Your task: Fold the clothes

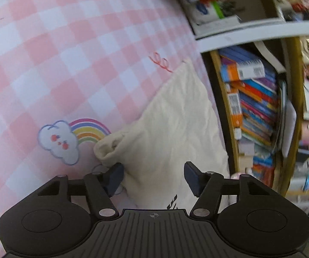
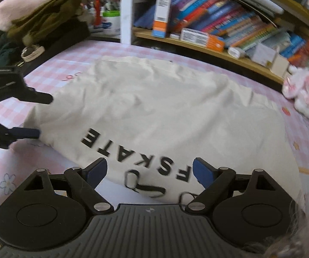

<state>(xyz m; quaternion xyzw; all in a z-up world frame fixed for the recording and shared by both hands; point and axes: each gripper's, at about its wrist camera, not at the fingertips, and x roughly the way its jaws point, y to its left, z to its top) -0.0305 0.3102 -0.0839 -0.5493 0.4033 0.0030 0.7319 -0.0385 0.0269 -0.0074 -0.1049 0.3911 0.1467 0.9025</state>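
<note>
A cream T-shirt (image 2: 165,107) with black letters lies spread on a pink checked bed sheet (image 2: 72,64). My right gripper (image 2: 150,172) is open, its fingers straddling the shirt's near edge by the print. My left gripper (image 1: 153,177) is open at the shirt's (image 1: 171,129) left side, beside a bunched sleeve fold (image 1: 109,148). It also shows in the right wrist view (image 2: 42,116), open, with fingers against the shirt's left edge. Neither holds cloth.
A bookshelf (image 2: 219,25) full of books runs along the far side of the bed. Dark clothes and a pink cushion (image 2: 36,21) are piled at the far left. A pink plush toy (image 2: 305,94) lies at the right. The sheet (image 1: 46,64) has a cloud-and-rainbow print (image 1: 68,139).
</note>
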